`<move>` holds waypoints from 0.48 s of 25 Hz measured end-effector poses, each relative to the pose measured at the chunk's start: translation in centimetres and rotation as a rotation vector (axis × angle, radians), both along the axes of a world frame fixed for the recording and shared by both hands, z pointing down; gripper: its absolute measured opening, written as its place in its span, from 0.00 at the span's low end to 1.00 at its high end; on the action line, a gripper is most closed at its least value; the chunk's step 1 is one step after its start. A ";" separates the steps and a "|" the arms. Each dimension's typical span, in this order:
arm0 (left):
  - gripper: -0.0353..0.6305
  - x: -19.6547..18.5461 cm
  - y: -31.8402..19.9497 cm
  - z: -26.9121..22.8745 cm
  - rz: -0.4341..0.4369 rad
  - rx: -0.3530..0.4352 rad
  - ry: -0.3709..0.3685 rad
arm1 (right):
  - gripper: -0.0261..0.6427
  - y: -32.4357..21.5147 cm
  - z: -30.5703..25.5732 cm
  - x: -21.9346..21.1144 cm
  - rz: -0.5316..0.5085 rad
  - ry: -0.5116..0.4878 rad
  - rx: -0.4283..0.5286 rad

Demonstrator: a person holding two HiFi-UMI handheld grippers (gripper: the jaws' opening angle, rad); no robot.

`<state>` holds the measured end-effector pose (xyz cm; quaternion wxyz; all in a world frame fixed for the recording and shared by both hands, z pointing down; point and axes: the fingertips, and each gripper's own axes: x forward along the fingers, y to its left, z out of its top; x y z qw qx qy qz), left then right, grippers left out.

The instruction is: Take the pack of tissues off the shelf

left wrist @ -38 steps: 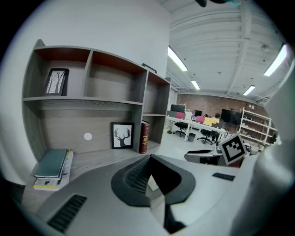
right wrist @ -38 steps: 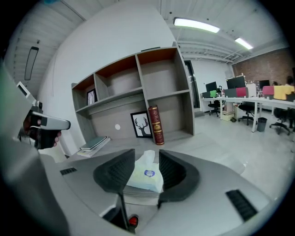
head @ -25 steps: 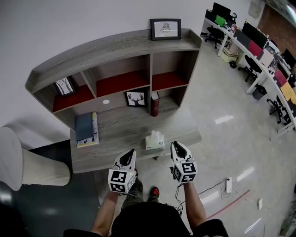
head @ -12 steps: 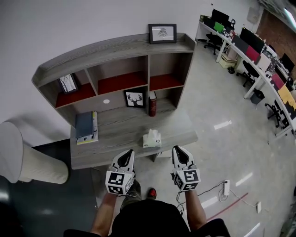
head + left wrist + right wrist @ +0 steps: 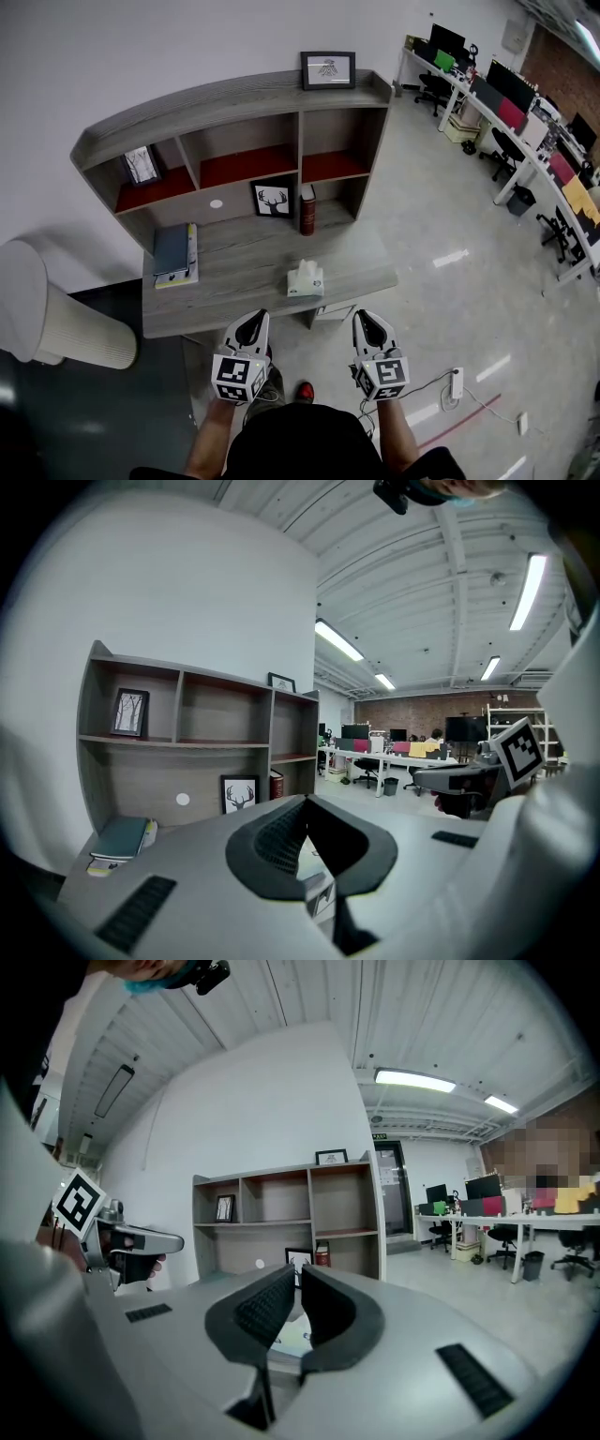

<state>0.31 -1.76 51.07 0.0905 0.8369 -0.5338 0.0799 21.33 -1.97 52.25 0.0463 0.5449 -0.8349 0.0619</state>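
The pack of tissues [image 5: 306, 278] is white and green and lies near the front edge of the grey wooden desk shelf [image 5: 244, 281]. My left gripper [image 5: 253, 323] and right gripper [image 5: 367, 322] hang side by side in front of that edge, nearer to me than the pack and not touching it. The left jaws meet at their tips with nothing between them. The right jaws have just been closing and stand almost together, also with nothing in them. In the left gripper view the pack [image 5: 322, 895] shows low behind the jaws, and in the right gripper view the pack [image 5: 289, 1335] shows through the slit.
A stack of books [image 5: 173, 255] lies at the desk's left. A deer picture [image 5: 274, 199] and a red book [image 5: 307, 208] stand at the back. A white ribbed cylinder [image 5: 56, 314] stands at the left. Office desks [image 5: 525, 112] line the right. A power strip [image 5: 457, 380] lies on the floor.
Both grippers have drawn back from beside the tissue pack toward me, off the desk edge. The pack has stayed where it was on the desk.
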 end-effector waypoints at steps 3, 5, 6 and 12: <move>0.06 0.0 0.5 0.3 -0.004 -0.005 -0.003 | 0.11 0.8 0.5 0.3 -0.004 -0.002 -0.008; 0.06 0.1 0.7 0.5 -0.006 -0.010 -0.004 | 0.11 1.1 0.6 0.4 0.000 -0.010 -0.010; 0.06 0.1 0.8 0.6 -0.008 -0.012 -0.005 | 0.11 1.3 0.6 0.4 0.002 -0.014 -0.008; 0.06 0.1 1.2 0.5 -0.015 -0.009 -0.009 | 0.10 1.6 0.5 0.3 -0.001 -0.004 0.000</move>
